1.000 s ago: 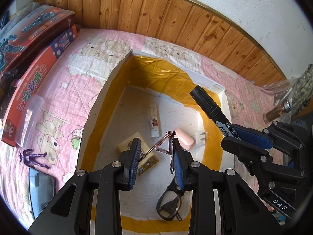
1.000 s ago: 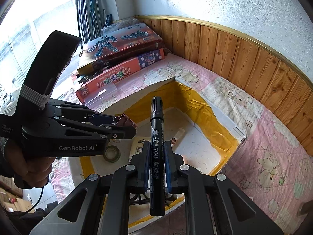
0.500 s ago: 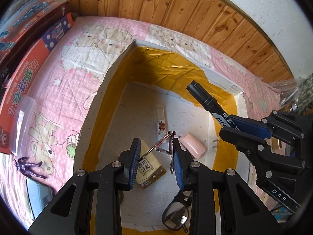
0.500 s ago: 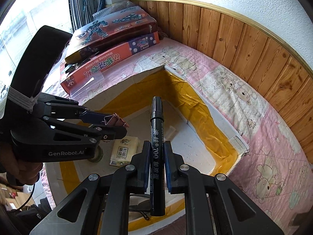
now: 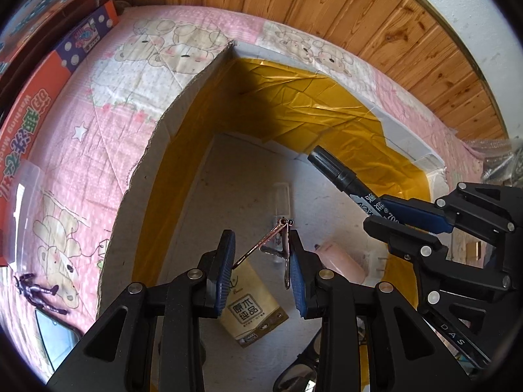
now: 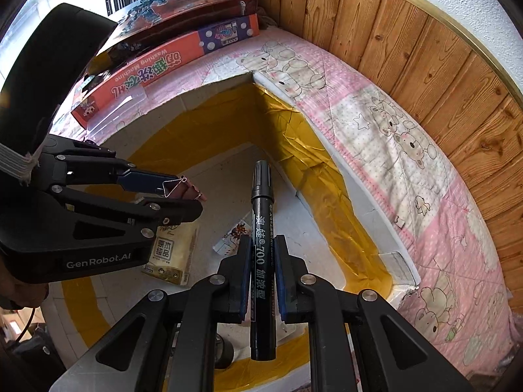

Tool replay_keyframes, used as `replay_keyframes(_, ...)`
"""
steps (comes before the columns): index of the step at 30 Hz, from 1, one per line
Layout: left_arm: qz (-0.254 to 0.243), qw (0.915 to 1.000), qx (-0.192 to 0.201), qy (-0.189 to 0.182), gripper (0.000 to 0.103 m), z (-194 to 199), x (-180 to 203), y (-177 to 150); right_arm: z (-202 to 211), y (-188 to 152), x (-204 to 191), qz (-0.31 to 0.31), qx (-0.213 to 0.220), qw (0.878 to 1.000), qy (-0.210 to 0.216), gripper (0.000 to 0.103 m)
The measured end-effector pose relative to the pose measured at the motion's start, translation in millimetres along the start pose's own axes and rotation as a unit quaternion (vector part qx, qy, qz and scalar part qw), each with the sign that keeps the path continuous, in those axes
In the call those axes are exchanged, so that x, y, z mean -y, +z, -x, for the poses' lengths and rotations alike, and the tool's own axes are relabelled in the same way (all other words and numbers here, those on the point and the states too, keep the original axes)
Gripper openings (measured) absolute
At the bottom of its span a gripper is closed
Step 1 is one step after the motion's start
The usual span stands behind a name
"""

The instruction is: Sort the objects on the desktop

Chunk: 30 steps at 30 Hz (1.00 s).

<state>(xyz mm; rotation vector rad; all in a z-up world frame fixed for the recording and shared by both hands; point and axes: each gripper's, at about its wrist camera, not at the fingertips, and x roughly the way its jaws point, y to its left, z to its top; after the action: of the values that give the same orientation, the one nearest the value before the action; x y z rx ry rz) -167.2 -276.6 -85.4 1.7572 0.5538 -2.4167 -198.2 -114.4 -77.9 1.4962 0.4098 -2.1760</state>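
While over the box (image 5: 170, 121), left fingers (image 5: 225, 261) gripping clip (image 5: 281, 241), right fingers (image 6: 245, 261) clamping marker (image 6: 261, 245).

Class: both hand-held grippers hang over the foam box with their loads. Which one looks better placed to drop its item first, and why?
Probably the left hand-held gripper: its binder clip hangs over bare floor of the foam box. The right hand-held gripper clamps a long marker.
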Motion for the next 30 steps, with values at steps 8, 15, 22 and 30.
replay_keyframes(8, -0.005, 0.9997, -0.018, 0.014, 0.032, -26, 1, 10, -32, 10, 8, 0.011, -0.07, 0.997, -0.007, 0.015)
replay_keyframes(15, -0.004, 0.9992, -0.018, 0.036, 0.033, -41, -1, 20, -46, 17, 14, 0.009, -0.101, 0.995, -0.015, 0.015)
replay_keyframes(22, -0.015, 0.9989, -0.027, 0.036, 0.035, -44, 2, 19, -40, 12, 23, -0.024, -0.091, 0.996, -0.012, 0.024)
replay_keyframes(30, -0.012, 0.9981, -0.027, 0.055, 0.039, -22, -1, 6, -8, -13, 19, -0.035, -0.076, 0.997, 0.002, 0.025)
